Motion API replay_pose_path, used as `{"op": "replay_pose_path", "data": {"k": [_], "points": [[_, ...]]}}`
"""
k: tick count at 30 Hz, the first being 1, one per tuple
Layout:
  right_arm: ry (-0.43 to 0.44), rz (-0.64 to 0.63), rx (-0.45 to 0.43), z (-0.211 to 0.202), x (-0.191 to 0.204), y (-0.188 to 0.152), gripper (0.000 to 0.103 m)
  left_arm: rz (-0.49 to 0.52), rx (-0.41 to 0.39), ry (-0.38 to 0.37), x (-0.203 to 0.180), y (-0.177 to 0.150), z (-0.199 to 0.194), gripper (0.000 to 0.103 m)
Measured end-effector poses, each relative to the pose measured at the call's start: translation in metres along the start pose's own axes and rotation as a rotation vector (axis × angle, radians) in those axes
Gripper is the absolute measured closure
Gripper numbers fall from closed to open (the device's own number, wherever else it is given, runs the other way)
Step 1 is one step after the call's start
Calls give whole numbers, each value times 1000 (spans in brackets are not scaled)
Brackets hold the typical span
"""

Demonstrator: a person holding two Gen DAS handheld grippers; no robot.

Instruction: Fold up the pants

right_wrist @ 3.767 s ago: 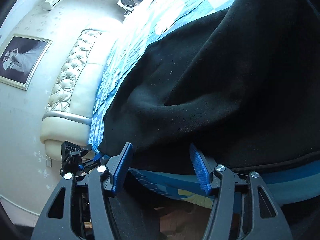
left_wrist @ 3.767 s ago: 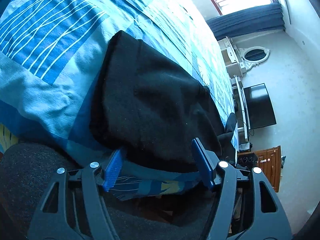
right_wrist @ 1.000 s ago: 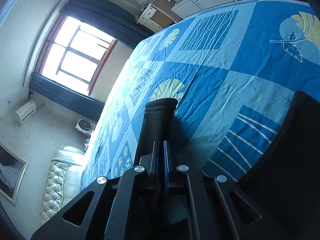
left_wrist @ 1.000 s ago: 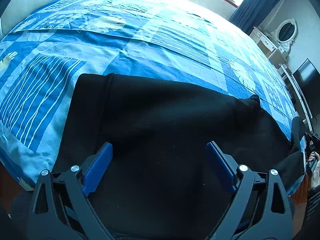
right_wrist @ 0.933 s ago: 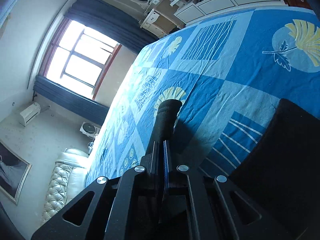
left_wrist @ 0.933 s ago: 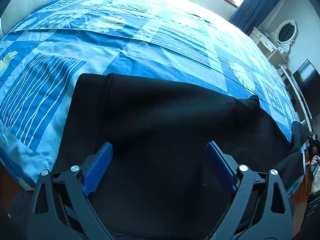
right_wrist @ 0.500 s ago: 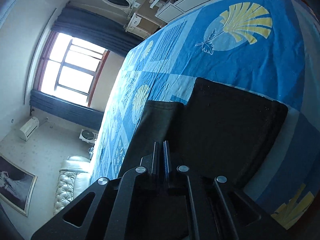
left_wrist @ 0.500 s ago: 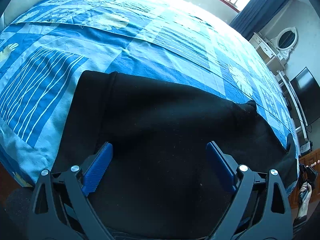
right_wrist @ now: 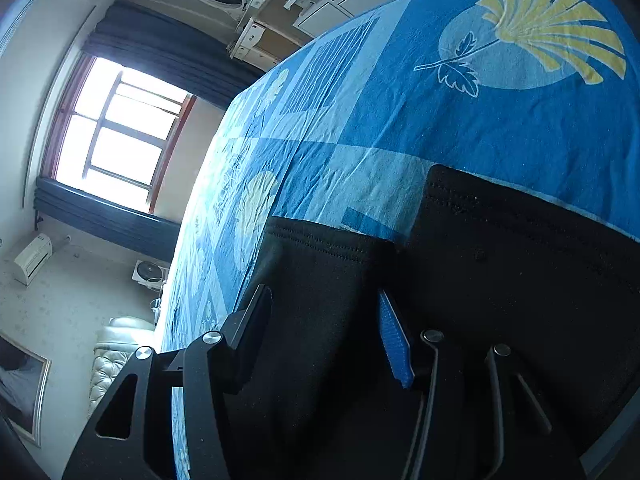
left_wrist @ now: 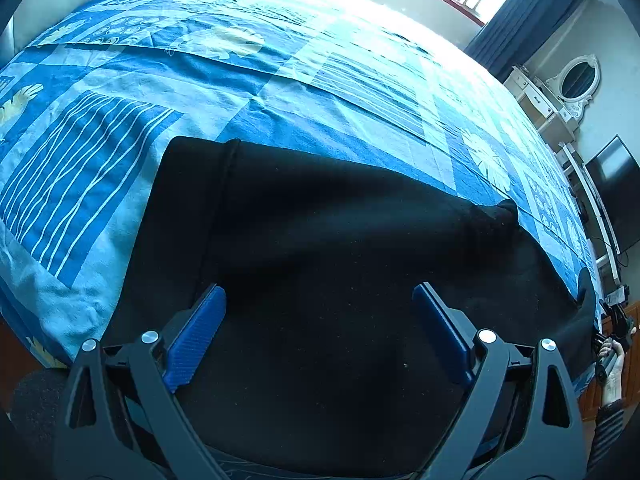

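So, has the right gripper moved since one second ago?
Yes. The right gripper has opened and let go of the pants. It has swung toward the bed's edge: the window now sits further left.

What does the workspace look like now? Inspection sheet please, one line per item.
Surface: blue patchwork-print bedspread, slightly wrinkled.
Job's things: black fleece pants lying flat near the bed edge; two hemmed leg ends side by side.
Clutter: nothing seen on the bed.
Grippers: left tongs open above the pants; right tongs open, fabric between the jaws, contact unclear.
Cables: thin leads near the dark television.
Surroundings: bright window, navy curtains, white oval-mirror dresser.
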State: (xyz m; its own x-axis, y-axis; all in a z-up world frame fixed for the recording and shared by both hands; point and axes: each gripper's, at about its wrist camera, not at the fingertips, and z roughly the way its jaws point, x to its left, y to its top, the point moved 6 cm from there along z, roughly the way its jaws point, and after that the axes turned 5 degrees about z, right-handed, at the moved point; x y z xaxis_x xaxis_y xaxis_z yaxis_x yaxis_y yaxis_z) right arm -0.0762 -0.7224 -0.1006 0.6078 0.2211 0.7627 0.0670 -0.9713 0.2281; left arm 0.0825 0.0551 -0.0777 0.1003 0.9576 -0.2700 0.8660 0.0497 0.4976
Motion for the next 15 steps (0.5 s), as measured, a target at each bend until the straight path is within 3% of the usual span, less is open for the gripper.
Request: {"op": "replay_pose_path", "data": {"k": [1, 2, 8, 9, 11, 15], "points": [[13, 13, 23, 3, -1, -2, 81, 0, -1, 1, 0, 0, 0, 9], [30, 29, 48, 6, -1, -5, 85, -1, -1, 2, 0, 0, 0, 9], [49, 30, 72, 15, -1, -11, 89, 3, 1, 8, -1, 0, 0, 8], [52, 19, 62, 12, 3, -9, 96, 5, 1, 10, -1, -1, 0, 8], [65, -28, 25, 0, 17, -6, 97, 9, 2, 15, -1, -1, 1, 8], [178, -56, -49, -52, 39, 3, 97, 7, 5, 14, -1, 0, 2, 8]]}}
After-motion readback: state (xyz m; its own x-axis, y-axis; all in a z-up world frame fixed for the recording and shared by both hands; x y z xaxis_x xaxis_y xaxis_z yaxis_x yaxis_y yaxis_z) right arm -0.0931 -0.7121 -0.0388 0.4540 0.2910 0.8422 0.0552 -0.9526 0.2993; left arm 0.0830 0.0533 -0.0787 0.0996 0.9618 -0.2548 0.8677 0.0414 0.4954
